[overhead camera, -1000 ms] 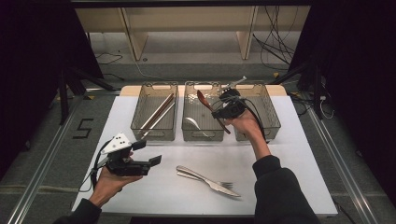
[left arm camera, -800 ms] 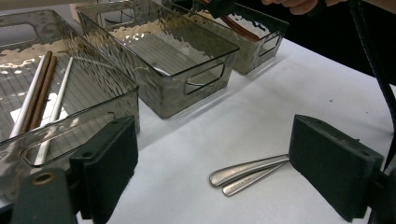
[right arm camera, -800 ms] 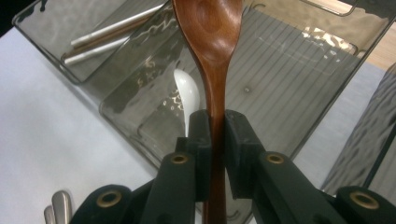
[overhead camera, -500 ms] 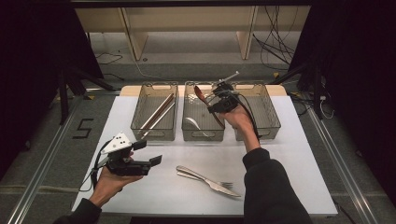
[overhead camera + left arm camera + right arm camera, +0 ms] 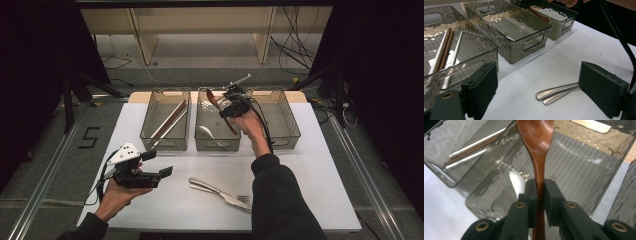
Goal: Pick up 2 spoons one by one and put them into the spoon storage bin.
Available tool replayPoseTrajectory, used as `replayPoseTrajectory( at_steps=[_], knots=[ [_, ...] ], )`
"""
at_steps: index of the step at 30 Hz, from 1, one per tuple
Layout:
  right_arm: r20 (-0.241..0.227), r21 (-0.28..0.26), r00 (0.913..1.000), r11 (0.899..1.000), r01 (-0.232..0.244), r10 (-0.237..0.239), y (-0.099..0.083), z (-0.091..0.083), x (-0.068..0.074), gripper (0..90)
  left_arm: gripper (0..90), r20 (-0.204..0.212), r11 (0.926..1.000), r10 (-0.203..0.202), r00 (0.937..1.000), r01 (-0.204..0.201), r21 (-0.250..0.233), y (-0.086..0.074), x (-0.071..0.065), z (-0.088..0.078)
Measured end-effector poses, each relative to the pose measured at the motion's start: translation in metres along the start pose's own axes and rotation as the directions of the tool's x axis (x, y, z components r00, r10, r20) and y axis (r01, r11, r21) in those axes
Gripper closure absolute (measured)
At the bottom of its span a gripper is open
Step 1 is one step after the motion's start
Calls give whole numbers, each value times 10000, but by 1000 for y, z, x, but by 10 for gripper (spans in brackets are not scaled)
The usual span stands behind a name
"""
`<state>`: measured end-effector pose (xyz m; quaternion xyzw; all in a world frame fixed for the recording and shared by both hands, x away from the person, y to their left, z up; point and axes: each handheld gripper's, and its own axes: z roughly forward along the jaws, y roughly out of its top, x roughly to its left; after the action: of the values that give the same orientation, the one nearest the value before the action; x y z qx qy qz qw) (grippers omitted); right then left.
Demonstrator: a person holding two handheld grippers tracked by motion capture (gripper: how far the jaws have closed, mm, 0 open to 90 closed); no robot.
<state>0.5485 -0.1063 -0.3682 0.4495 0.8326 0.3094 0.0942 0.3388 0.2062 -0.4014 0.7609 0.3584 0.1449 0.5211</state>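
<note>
My right gripper (image 5: 226,111) (image 5: 539,185) is shut on a brown wooden spoon (image 5: 220,110) (image 5: 538,150), holding it in the air over the middle bin (image 5: 200,135) (image 5: 584,162). A white spoon (image 5: 206,132) (image 5: 517,182) lies in that bin. My left gripper (image 5: 160,164) (image 5: 541,92) stands open above the white table near the front left, with nothing between its jaws. Two metal pieces of cutlery, a fork among them (image 5: 220,193) (image 5: 556,91), lie on the table in front of it.
Three smoky clear bins stand in a row at the back of the white table (image 5: 320,180). The left bin (image 5: 150,131) (image 5: 461,65) holds chopsticks (image 5: 169,121) (image 5: 446,50). The right bin (image 5: 292,127) has nothing visible in it. Floor rails run along both table sides.
My right gripper has carried the wooden spoon leftward, from over the right bin's edge to above the middle bin. The left gripper has stayed put.
</note>
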Motion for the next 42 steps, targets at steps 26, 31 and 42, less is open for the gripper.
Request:
replayPoseTrajectory(
  at_steps=[26, 31, 42],
  knots=[
    [-668, -452, 9959, 9973, 582, -611, -23, -29, 14, 373, 150, -8, 10000, -53, 10000, 53, -1, 0, -1, 0],
    [-961, -727, 9897, 9924, 992, -1060, -39, -45, 26, 357, 150, -21, 10000, -40, 10000, 40, 1, 1, -3, 1],
    [-1405, -911, 9745, 9823, 1634, -1752, -81, -66, 44, 338, 151, -102, 10000, -76, 9999, 76, 31, 0, -2, 1]
  ],
)
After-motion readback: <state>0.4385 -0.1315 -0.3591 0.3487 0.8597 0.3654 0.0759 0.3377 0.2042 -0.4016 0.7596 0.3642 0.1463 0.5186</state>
